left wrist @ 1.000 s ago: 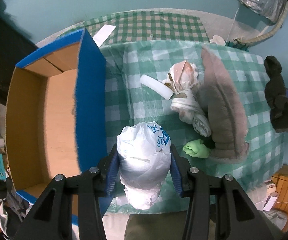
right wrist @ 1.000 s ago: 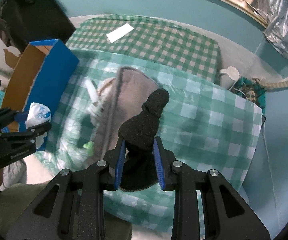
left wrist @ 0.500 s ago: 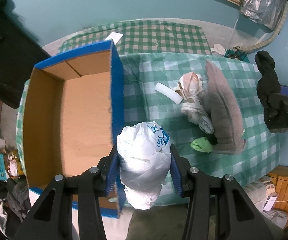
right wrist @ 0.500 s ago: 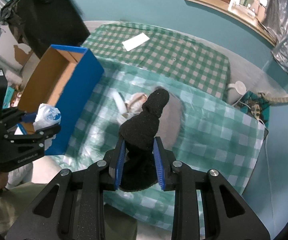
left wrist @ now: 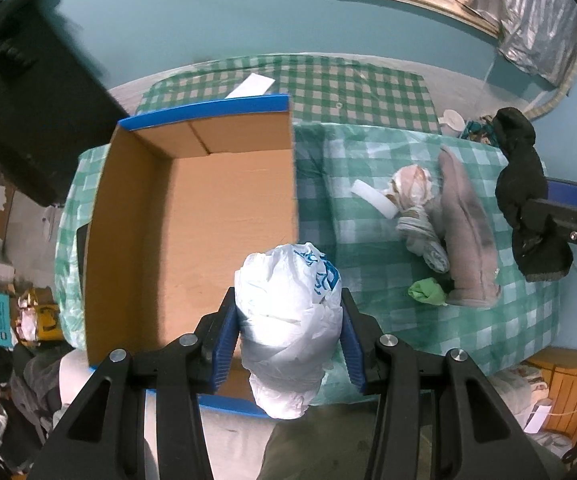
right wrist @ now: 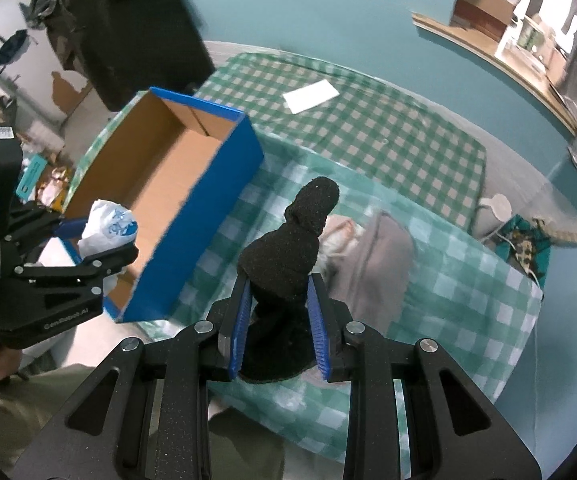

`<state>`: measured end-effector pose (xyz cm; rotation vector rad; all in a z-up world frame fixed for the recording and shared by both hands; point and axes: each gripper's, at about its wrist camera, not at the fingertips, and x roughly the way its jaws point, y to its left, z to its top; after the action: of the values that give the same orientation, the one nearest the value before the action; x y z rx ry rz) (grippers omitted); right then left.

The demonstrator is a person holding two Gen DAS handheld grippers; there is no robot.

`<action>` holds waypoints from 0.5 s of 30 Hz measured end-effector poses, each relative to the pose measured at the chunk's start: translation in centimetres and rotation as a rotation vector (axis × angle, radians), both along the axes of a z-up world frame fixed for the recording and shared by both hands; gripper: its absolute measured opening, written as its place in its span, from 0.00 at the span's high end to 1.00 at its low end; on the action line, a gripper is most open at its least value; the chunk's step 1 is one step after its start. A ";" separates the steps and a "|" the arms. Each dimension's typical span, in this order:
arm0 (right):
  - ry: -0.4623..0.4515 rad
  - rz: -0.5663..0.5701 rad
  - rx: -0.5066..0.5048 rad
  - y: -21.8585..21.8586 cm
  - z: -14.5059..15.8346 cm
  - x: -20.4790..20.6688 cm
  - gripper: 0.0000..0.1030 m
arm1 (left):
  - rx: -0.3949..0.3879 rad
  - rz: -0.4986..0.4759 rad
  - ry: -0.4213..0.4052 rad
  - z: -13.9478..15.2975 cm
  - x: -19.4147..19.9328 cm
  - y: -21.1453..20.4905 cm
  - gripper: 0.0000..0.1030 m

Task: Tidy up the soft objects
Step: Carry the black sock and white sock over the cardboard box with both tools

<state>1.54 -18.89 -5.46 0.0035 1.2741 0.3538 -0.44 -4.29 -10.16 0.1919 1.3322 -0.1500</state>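
Left wrist view: left gripper (left wrist: 286,338) pinching a crumpled white plastic bag (left wrist: 288,320) with blue print between blue pads (left wrist: 224,344), raised above the near right corner of an open cardboard box (left wrist: 192,224) with blue outer walls. Box interior bare brown cardboard, standing at the left end of a green checked tablecloth (left wrist: 348,248). To the right of the box, on the cloth, a heap of soft things: a white foam cylinder (left wrist: 372,198), a knotted translucent bag (left wrist: 412,184), a rolled pale cloth (left wrist: 424,232), a long grey-brown fleece piece (left wrist: 466,236), and a small green cloth (left wrist: 428,291) at the near end of the heap, just beside the fleece. Further right, in the air, a black sock (left wrist: 526,196) clamped in the right gripper (left wrist: 544,222).

Right wrist view: right gripper (right wrist: 279,318) closed on the black sock (right wrist: 288,252), toe end sticking up and away, held above the grey-brown fleece piece (right wrist: 380,264). At left, the left gripper (right wrist: 88,246) with the white plastic bag (right wrist: 108,228) over the near end of the cardboard box (right wrist: 160,184). A white paper slip (right wrist: 310,96) lying on the far part of the cloth.
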 end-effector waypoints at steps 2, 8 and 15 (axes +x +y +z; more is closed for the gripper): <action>-0.001 0.017 0.002 0.9 0.0 0.2 0.73 | 0.002 0.016 -0.006 0.3 0.0 0.8 0.54; -0.010 0.069 0.009 3.8 0.4 1.1 0.73 | 0.007 0.055 -0.016 0.7 0.1 3.2 0.54; -0.017 0.122 0.016 6.9 0.7 2.0 0.73 | 0.013 0.112 -0.024 1.0 0.1 6.3 0.54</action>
<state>3.53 -12.00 -4.81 -0.0638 1.2580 0.4683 -0.31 2.00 -9.14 0.1287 1.3171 -0.0444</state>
